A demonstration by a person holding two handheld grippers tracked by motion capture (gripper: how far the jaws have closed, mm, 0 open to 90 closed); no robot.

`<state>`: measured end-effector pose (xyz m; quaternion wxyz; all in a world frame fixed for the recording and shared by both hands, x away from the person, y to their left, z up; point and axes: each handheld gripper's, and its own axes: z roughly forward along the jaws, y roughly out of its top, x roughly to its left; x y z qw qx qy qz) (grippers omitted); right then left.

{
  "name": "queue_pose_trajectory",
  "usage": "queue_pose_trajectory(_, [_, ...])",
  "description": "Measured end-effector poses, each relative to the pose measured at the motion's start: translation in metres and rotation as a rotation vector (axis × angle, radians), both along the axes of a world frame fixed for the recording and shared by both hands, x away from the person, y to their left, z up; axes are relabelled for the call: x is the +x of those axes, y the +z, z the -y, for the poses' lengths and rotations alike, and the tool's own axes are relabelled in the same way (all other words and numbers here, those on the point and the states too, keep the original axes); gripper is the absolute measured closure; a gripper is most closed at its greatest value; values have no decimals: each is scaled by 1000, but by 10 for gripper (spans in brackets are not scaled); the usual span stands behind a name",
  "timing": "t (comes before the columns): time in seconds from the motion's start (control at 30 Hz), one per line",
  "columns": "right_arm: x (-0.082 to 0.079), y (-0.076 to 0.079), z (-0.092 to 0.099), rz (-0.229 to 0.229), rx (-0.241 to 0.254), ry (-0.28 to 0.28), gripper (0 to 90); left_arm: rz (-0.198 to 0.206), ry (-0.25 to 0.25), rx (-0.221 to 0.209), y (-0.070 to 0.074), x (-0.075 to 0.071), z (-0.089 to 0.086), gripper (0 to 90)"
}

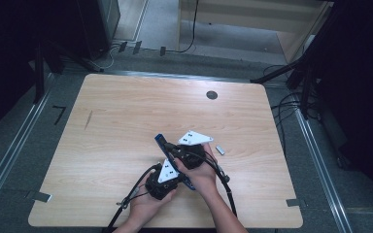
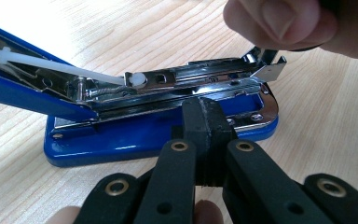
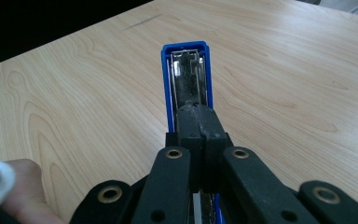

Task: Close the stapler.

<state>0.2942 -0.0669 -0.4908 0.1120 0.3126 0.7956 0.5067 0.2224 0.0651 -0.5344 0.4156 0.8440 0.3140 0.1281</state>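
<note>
High view: blue stapler (image 1: 174,158) lies at the table's (image 1: 126,111) 5 o'clock, opened, between both grippers; a staple strip (image 1: 219,150) waits at its 3 o'clock, so loading seems pending. Left gripper view: left gripper (image 2: 209,116), jaws together, presses the magazine rail (image 2: 200,80), channel apparently empty. Right gripper view: right gripper (image 3: 199,122), jaws together, rests on the raised cover (image 3: 186,70).

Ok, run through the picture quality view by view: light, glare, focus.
High view: the wooden table is evenly lit, its surroundings fall into dark, and the small stapler looks soft. Left gripper view: glare on the stapler's metal rail, a thumb blurred up close. Right gripper view: the table's far left corner fades to black, and the shut tongs are sharp.
</note>
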Motion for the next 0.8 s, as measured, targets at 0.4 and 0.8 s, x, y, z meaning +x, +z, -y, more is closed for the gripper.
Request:
queue_pose_trajectory(0.4, [8,-3,-12,-18,-70,11,900,1,0,3,0,0,0,900])
queue_pose_trajectory(0.8, [14,-7,-18,-56,-97,8,900,-1,0,-2,0,0,0,900])
